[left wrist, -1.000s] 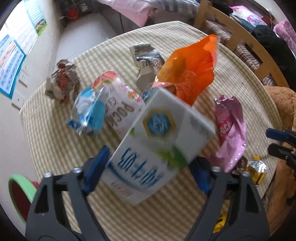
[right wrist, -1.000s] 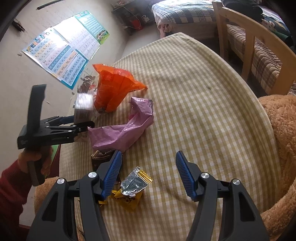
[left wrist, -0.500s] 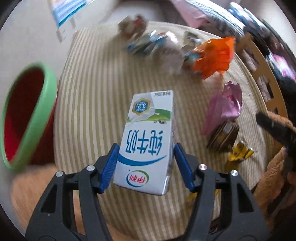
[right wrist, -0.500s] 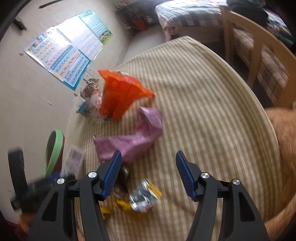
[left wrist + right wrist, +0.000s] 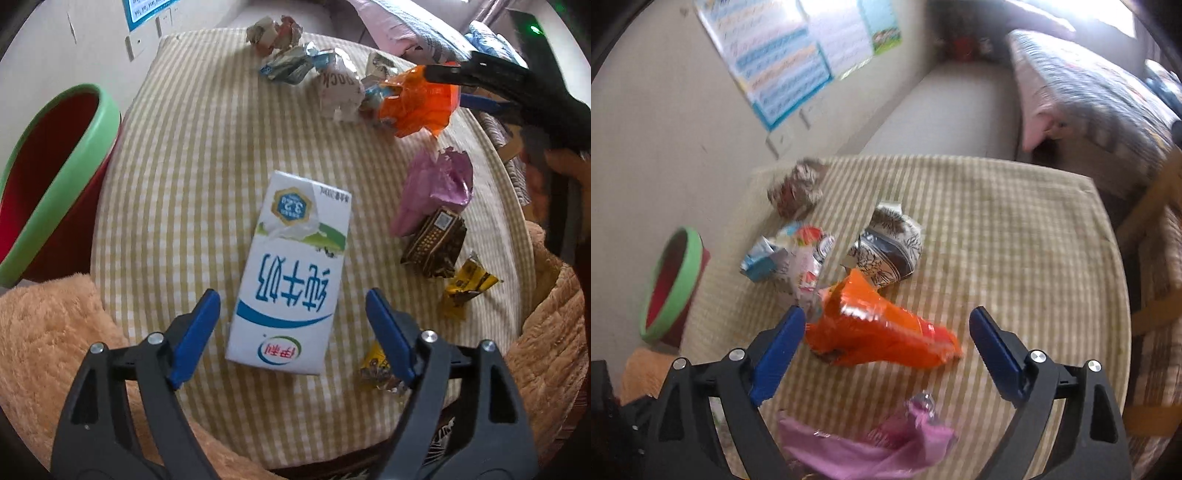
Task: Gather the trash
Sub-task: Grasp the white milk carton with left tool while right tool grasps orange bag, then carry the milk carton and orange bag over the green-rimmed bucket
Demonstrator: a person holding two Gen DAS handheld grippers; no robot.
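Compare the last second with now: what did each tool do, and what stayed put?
The left tool opened and let go of the milk carton, which now lies on the checked table. The right tool moved forward over the orange wrapper, still open. The purple wrapper and green-rimmed bin stayed put.

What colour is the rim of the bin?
Green, with a red inside; the bin shows best in the left wrist view.

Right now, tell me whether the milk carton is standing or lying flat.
Lying flat. The milk carton shows its broad printed face upward on the checked tablecloth, between the open left claw's fingers, touching neither.
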